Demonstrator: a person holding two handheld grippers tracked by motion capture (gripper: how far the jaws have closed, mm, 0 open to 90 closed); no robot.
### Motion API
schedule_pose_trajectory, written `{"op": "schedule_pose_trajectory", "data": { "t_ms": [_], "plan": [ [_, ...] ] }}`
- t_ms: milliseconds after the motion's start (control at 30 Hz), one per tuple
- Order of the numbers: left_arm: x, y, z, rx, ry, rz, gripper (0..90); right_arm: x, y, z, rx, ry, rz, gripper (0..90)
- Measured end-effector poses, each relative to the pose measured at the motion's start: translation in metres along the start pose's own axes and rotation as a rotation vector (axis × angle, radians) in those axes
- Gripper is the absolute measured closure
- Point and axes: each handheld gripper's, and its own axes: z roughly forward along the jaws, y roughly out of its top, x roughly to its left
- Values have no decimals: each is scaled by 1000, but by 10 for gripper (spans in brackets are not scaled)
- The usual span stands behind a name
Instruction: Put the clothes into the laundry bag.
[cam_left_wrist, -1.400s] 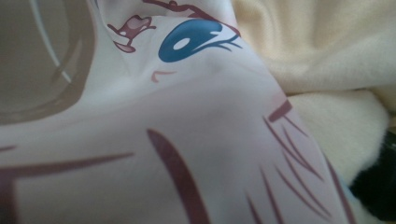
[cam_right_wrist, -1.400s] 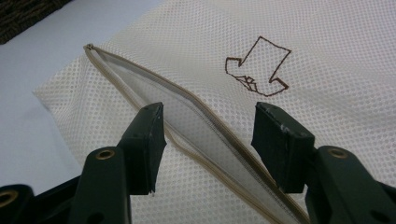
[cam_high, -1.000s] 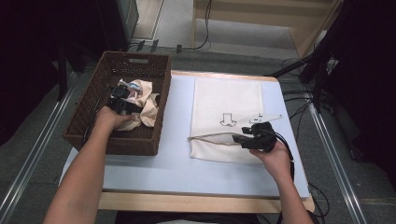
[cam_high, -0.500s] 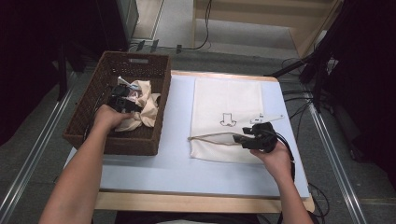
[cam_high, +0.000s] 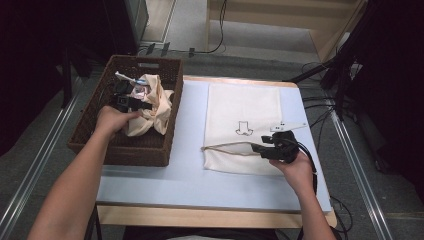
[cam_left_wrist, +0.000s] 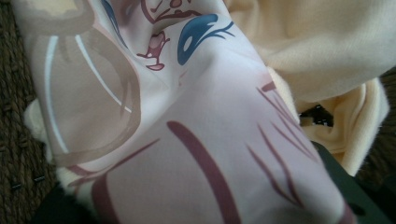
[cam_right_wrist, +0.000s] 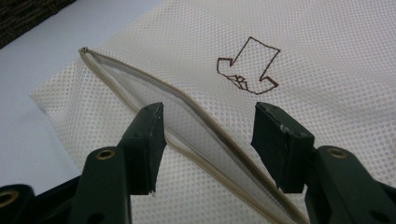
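Observation:
A cream mesh bag lies flat on the pale blue table top, with a brown outline drawn on it. Its zip mouth gapes along the near edge. My right gripper is open, one jaw on each side of the raised zip lip. My left gripper reaches into the brown wicker basket, pushed against a printed pink cloth and cream cloth. The printed cloth covers the jaw tips; dark jaw parts show far apart at the bottom corners.
The basket stands at the table's left, the bag at the right, with a bare blue strip between them. Cables trail from the right gripper towards the table's right edge. The wooden front edge runs near the person.
The left hand has shifted slightly inside the basket, pressing closer to the cloths. The right gripper has stayed at the zip mouth.

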Motion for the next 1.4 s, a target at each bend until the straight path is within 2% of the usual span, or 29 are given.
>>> {"op": "schedule_pose_trajectory", "data": {
  "t_ms": [200,333,400,467,633,767,1000,1133,1400],
  "plan": [
    [-5,8,-18,-52,-43,-5,651,1,0,0,-1,-1,0,451],
    [-8,14,-31,-66,-44,19,651,1,0,0,-2,-1,0,451],
    [-8,16,-36,-81,-61,12,651,0,0,0,-4,-1,-1,452],
    [-9,20,-43,-88,-55,21,650,0,0,-1,-6,0,0,452],
    [-12,29,-59,-84,-54,28,650,-1,0,-1,-10,1,1,452],
    [-18,37,-73,-83,-55,54,648,-1,0,-2,-10,0,4,452],
    [-24,50,-92,-69,-77,69,645,-2,0,-2,-14,3,5,452],
    [-32,56,-102,-52,-79,113,645,-3,0,-3,-17,3,11,452],
    [-46,68,-121,-54,-143,149,645,-3,0,-4,-18,3,11,452]
  ]
}}
